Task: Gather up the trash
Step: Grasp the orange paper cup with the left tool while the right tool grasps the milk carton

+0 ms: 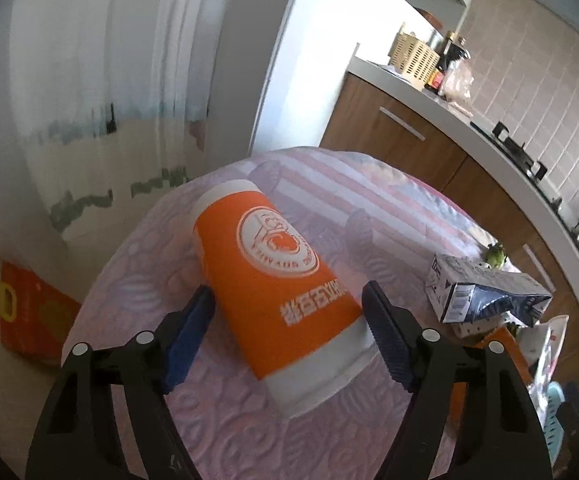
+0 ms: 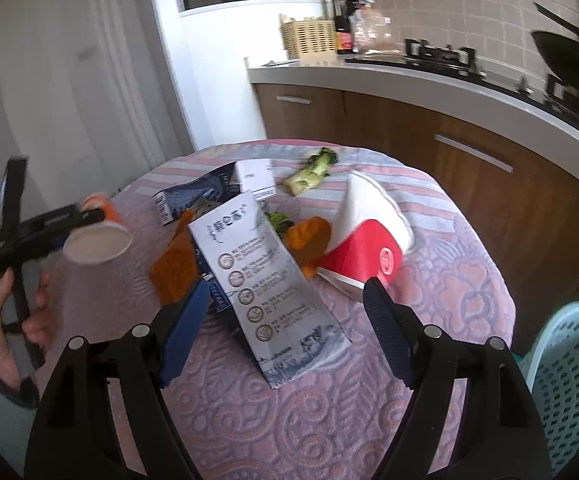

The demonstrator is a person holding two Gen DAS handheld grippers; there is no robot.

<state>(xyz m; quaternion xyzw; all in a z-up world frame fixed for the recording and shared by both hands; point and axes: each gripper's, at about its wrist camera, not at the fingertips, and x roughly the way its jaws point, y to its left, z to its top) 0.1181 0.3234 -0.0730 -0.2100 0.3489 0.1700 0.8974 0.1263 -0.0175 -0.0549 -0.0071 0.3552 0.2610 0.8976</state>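
Left gripper [image 1: 287, 306]: my fingers stand apart, one on each side of the orange paper cup [image 1: 277, 292]; whether the pads touch its wall I cannot tell.
Orange paper cup: tilted between my left fingers, white rim toward me, base pointing away; from the right wrist view its open mouth shows, held up above the cloth.
Left hand [image 2: 13, 312]: wrapped round the handle of the left gripper, far left of my right fingers.
Right gripper [image 2: 285, 308]: fingers apart, clamped on nothing.
Milk carton [image 2: 263, 284]: flattened, white with blue print, lying between my right fingers and running away from them.
Red paper cup [image 2: 365, 240]: on its side just beyond my right-hand finger, white mouth facing up and away.
Orange scraps [image 2: 309, 238]: beyond the carton, between it and the red paper cup.
Vegetable stalk [image 2: 313, 172]: well beyond my right fingers, near the far edge.
Dark carton [image 1: 485, 292]: crushed, to the right of my left fingers.
Counter [image 2: 329, 412]: round, covered in a pink patterned cloth, under all the trash.
Teal basket [image 2: 569, 376]: low at the right, beside the counter.
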